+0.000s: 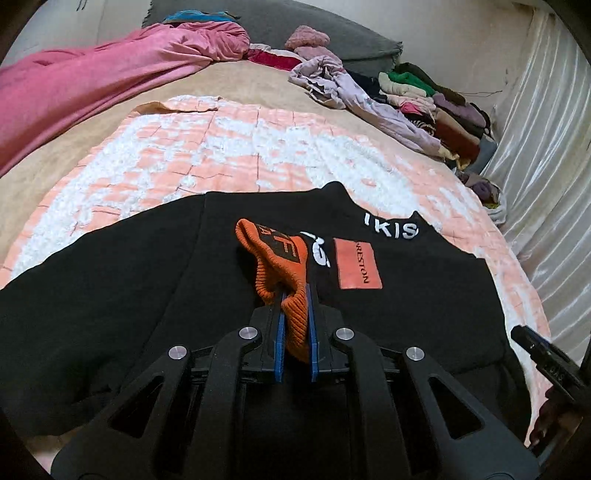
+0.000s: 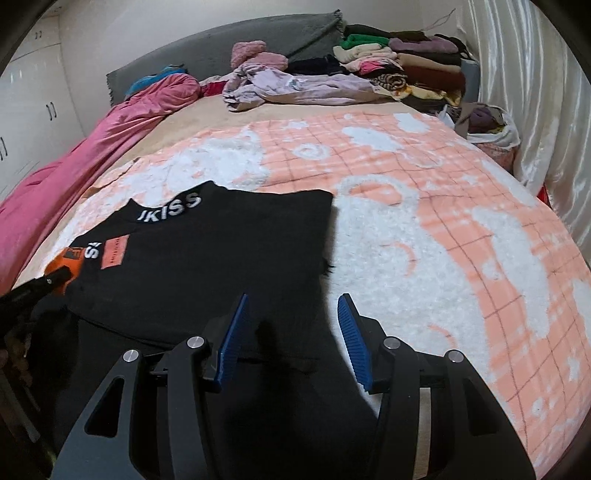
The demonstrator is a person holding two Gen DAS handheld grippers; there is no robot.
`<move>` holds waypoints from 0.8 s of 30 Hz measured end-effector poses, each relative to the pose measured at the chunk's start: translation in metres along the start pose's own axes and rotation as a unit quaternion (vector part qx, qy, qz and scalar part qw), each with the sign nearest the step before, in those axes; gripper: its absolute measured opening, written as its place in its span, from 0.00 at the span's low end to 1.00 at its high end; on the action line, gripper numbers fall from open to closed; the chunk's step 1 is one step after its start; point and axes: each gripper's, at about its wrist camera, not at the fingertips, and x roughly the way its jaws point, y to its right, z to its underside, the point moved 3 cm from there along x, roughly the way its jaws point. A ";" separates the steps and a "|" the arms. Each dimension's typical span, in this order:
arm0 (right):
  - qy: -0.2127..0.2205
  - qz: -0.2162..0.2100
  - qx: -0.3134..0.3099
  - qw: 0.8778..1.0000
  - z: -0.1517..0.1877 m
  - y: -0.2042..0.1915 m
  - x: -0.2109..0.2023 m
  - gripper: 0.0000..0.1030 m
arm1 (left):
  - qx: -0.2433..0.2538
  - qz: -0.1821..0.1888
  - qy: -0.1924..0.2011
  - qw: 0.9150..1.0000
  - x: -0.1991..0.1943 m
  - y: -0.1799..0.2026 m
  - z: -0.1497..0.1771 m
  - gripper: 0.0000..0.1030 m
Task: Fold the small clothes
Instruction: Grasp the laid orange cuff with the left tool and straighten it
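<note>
A black sweater [image 1: 147, 277] with white lettering and an orange patch [image 1: 356, 264] lies flat on the peach and white blanket [image 1: 221, 155]. My left gripper [image 1: 295, 291] is shut on the sweater's orange ribbed cuff [image 1: 275, 254], which is folded in over the chest. The right wrist view shows the same sweater [image 2: 207, 251], with the left gripper [image 2: 51, 280] and the orange cuff [image 2: 70, 258] at the far left. My right gripper [image 2: 293, 299] stands open low over the sweater's near right edge, nothing between its blue pads [image 2: 351, 325]. One of its fingers [image 1: 532, 343] shows in the left wrist view.
A pink blanket [image 2: 92, 147] runs along the bed's left side. Loose lilac clothes [image 2: 295, 86] and a stack of folded clothes [image 2: 413, 62] lie at the head, before a grey pillow [image 2: 258, 33]. A satin curtain [image 2: 535, 92] bounds the right; white cupboards [image 2: 33, 96] stand left.
</note>
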 end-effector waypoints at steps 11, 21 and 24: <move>-0.014 -0.024 -0.029 0.999 -0.012 -0.037 0.024 0.47 | -0.018 0.003 -0.008 1.000 -0.004 -0.016 0.002 0.07; -0.041 -0.020 -0.003 0.999 0.003 -0.023 0.037 0.49 | -0.006 -0.033 0.031 0.999 -0.031 -0.025 -0.010 0.07; -0.031 -0.027 -0.008 0.999 0.004 -0.026 0.028 0.54 | 0.008 -0.033 0.033 0.999 -0.033 -0.016 -0.010 0.07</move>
